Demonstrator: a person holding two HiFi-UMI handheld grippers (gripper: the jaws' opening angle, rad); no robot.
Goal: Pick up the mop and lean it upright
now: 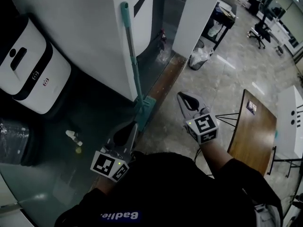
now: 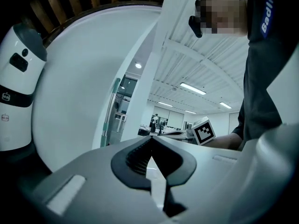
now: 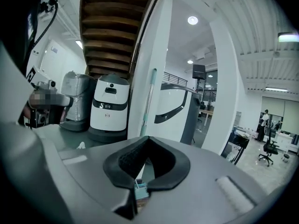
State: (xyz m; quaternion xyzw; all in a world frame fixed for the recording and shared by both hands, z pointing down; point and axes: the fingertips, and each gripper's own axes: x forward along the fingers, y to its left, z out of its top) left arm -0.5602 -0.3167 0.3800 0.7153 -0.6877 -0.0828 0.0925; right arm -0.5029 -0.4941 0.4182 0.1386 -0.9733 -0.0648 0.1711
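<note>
The mop (image 1: 134, 65) stands upright, its teal-and-grey handle leaning against a white wall panel (image 1: 90, 27). Its teal head (image 1: 144, 110) rests on the floor at the panel's foot. My left gripper (image 1: 134, 126) is shut and empty, its tip just below and left of the mop head. My right gripper (image 1: 182, 96) is shut and empty, to the right of the mop head and clear of it. From the left gripper view (image 2: 150, 138) the handle (image 2: 110, 113) rises along the curved panel. The right gripper view (image 3: 148, 138) has the handle (image 3: 149, 97) straight ahead.
A white cleaning robot (image 1: 28, 67) stands left of the panel, beside a wrapped bin (image 1: 14, 143). A small bottle (image 1: 73, 136) lies on the floor. A wooden table (image 1: 253, 131) is at right. A lined waste bin (image 1: 199, 56) and an office chair (image 1: 258, 34) stand farther off.
</note>
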